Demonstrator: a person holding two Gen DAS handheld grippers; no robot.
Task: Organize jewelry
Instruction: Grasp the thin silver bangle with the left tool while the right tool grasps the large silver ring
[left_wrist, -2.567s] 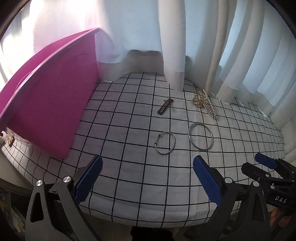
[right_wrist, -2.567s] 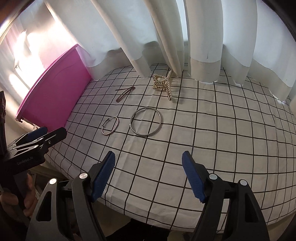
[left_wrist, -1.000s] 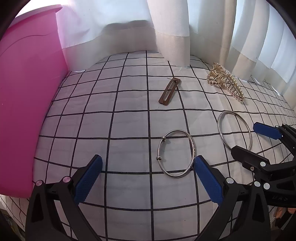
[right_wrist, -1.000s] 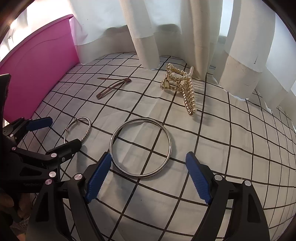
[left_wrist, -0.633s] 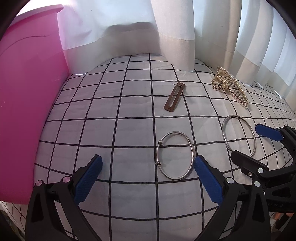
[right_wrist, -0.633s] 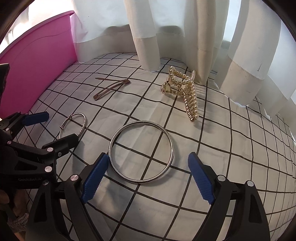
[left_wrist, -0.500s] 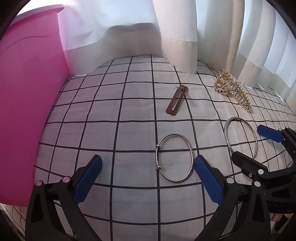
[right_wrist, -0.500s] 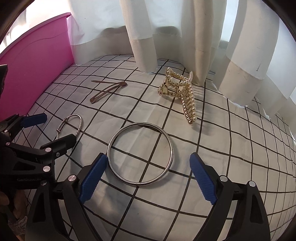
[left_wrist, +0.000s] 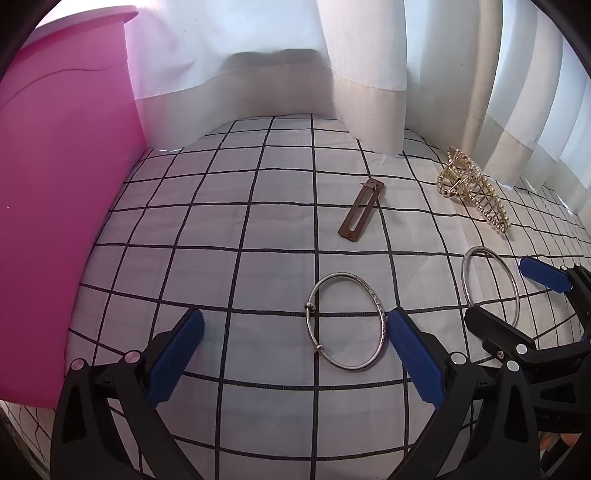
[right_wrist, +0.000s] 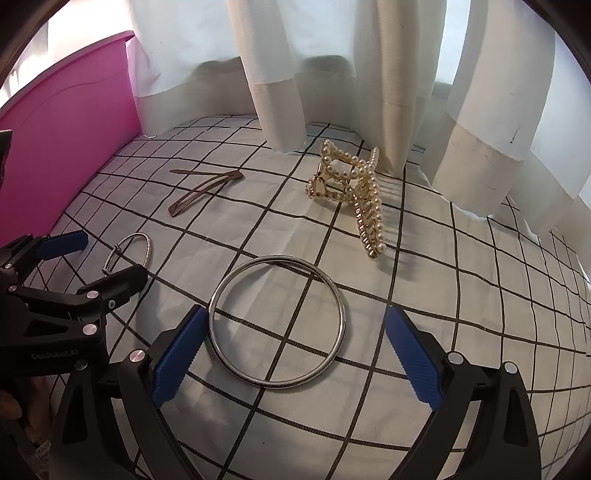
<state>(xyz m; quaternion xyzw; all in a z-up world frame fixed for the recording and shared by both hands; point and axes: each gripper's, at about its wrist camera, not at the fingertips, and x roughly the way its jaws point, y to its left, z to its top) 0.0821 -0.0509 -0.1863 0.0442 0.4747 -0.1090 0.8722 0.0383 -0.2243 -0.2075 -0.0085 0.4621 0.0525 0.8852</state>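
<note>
A small silver bangle with a clasp (left_wrist: 373, 295) lies on the checked cloth, just ahead of my open, empty left gripper (left_wrist: 291, 354); it also shows in the right wrist view (right_wrist: 147, 246). A larger plain silver bangle (right_wrist: 341, 314) lies between the fingers of my open, empty right gripper (right_wrist: 291, 354); it also shows in the left wrist view (left_wrist: 511, 280). Further back lie a brown flat hair clip (left_wrist: 360, 214) (right_wrist: 205, 190) and a gold pearl claw clip (left_wrist: 471, 192) (right_wrist: 351, 192).
A tall pink bin (left_wrist: 55, 184) (right_wrist: 66, 122) stands at the left on the cloth. White curtains (left_wrist: 362, 74) hang along the far edge and touch the cloth. The two grippers sit side by side, the right gripper (left_wrist: 517, 306) close to the left gripper's right finger.
Both grippers have moved forward and down toward the bangles, which now appear larger and closer. The jewelry has not moved.
</note>
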